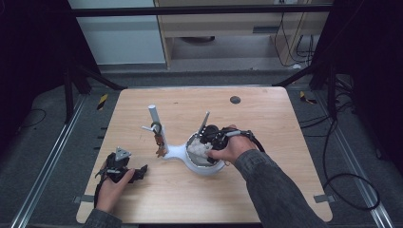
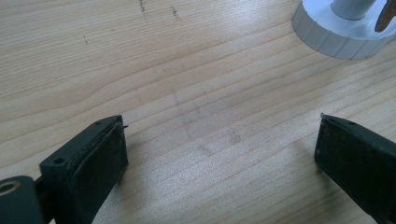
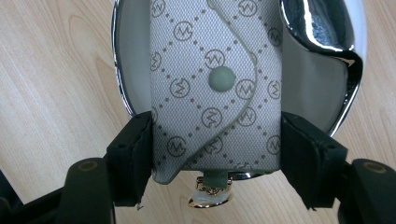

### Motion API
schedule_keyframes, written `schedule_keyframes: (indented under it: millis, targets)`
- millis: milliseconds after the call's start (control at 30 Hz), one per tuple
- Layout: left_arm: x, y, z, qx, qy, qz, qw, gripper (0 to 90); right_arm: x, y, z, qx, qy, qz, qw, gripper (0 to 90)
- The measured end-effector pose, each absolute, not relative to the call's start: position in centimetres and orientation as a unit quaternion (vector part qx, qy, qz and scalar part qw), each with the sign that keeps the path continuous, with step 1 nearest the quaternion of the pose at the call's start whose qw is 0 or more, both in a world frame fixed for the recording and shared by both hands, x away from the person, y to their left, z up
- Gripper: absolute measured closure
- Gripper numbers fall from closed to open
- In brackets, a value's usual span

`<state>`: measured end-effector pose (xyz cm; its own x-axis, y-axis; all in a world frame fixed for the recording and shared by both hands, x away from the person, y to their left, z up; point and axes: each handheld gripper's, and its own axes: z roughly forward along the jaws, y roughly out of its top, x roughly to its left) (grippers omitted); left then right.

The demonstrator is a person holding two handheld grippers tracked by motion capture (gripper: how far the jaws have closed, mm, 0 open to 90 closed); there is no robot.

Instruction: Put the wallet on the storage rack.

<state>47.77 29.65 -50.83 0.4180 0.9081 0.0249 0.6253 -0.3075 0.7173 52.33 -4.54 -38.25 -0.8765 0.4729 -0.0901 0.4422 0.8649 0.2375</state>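
A grey patterned key pouch (image 3: 215, 88) with a round snap lies in the chrome-rimmed dish (image 3: 327, 28) of a white stand. My right gripper (image 3: 215, 144) is shut on the pouch, its pads pressing on both long edges; a small gold ring (image 3: 210, 198) hangs from the pouch's near end. From the high view, the right gripper (image 1: 204, 137) is over the dish (image 1: 204, 170) at the table's middle. My left gripper (image 1: 141, 172) rests low at the front left, open, with bare wood between its jaws (image 2: 219, 144).
The stand's white post (image 1: 154, 116) rises left of the dish, with keys (image 1: 160, 142) hanging from its hooks. Its round base (image 2: 336, 37) lies ahead of the left gripper. A small black disc (image 1: 235, 99) sits at the back of the wooden table (image 1: 266, 114).
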Motion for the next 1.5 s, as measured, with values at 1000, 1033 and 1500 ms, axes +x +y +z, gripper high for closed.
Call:
schedule_keyframes:
  millis: [1000, 1033, 1500]
  targets:
    - [47.75, 29.58, -50.81, 0.779, 0.491, 0.219, 0.321, 1.8, 52.23, -4.82, -37.94, 0.256, 0.955, 0.130, 0.076, 24.9]
    - [47.75, 29.58, -50.82, 0.779, 0.491, 0.219, 0.321, 1.8, 52.23, -4.82, -37.92, 0.256, 0.955, 0.130, 0.075, 24.8]
    - [47.75, 29.57, -50.82, 0.779, 0.491, 0.219, 0.321, 1.8, 52.06, -4.95, -37.69, 0.256, 0.954, 0.135, 0.077, 24.3]
